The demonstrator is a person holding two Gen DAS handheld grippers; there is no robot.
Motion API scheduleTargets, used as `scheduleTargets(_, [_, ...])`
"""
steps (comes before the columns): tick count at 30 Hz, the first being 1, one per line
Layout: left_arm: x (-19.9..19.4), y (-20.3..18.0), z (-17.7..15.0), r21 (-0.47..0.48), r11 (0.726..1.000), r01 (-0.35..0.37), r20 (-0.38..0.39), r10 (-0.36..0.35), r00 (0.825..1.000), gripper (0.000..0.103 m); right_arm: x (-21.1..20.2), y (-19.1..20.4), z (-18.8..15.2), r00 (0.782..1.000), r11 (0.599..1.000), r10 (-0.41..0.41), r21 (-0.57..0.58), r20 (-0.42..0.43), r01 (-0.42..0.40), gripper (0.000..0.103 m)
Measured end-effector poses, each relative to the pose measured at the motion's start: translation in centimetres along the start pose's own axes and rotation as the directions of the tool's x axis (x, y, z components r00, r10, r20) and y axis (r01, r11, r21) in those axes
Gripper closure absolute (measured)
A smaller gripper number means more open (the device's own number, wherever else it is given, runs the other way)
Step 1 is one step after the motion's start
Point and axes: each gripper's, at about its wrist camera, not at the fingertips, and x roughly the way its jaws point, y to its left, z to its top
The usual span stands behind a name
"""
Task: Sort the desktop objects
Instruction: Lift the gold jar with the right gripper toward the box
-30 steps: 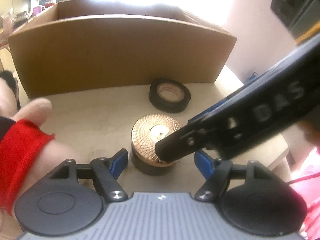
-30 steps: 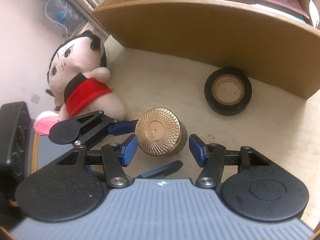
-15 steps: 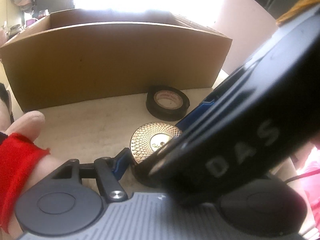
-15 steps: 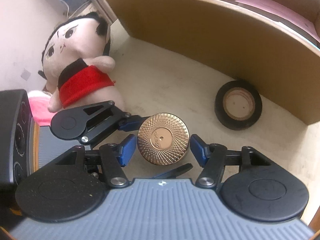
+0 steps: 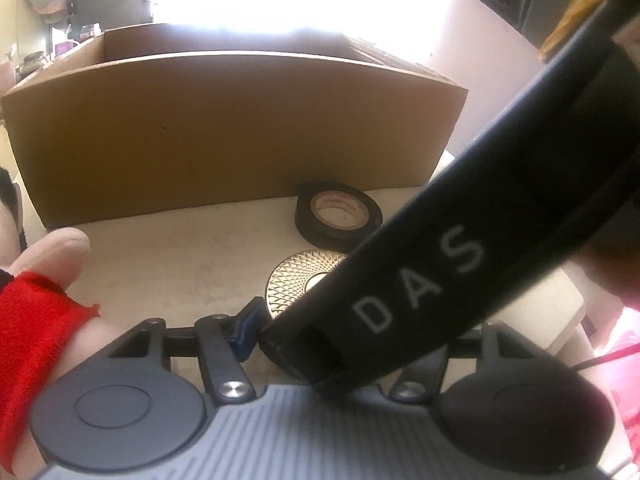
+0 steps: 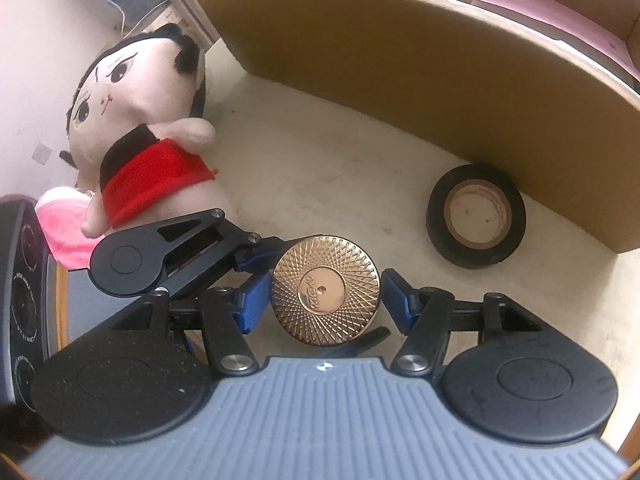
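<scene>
While left gripper [image 6: 276, 254] pinches the gold-lidded jar [image 6: 325, 290] mid-desk, right gripper [image 6: 322, 298] straddles it, spread; next: lift into cardboard box [image 6: 400, 60].

jar lid [image 6: 325, 291]: gold, fine crisscross pattern
tape roll [image 6: 476, 216]: black, tan core
doll [image 6: 136, 136]: pale plush, red top, black hair
box [image 6: 400, 60]: brown
table [image 6: 320, 168]: cream

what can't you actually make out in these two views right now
- Left wrist view: the right tool covers half the gold-lidded jar.
- Both views: most of the cardboard box interior, behind its front wall.
- Left wrist view: the plush doll, cut by the left edge.
- Tape roll print: too small to read.
</scene>
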Motion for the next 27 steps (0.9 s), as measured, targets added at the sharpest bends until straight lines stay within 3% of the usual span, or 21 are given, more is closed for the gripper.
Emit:
scheduleTargets(11, [-0.5,1.3,0.9,0.007,1.000,-0.004,0.013,0.004,1.000,0.040,-1.0,-0.5,0.0,1.000,0.998,0.022,0.056,0.002,-0.022,0.044])
scheduleTargets(21, [-3.3,4.0,4.4,0.034,0.998,-0.048,0.073,0.046,0.996,0.040,-4.9,0.1,1.6,0.997,0.999,0.028,0.039,0.068,-0.031,0.044])
scheduleTargets(23, [-1.3,0.9,7.0,0.044,0.997,-0.056,0.088,0.052,0.995,0.040,-6.1,0.1,2.3,0.996,0.999,0.027,0.032,0.085,-0.030,0.044])
scheduleTargets(27, [1.2,-2.8,9.4,0.061,0.995,-0.077,0.119,0.069,0.990,0.040,-8.4,0.1,3.6,0.992,0.999,0.026,0.019,0.121,-0.028,0.044])
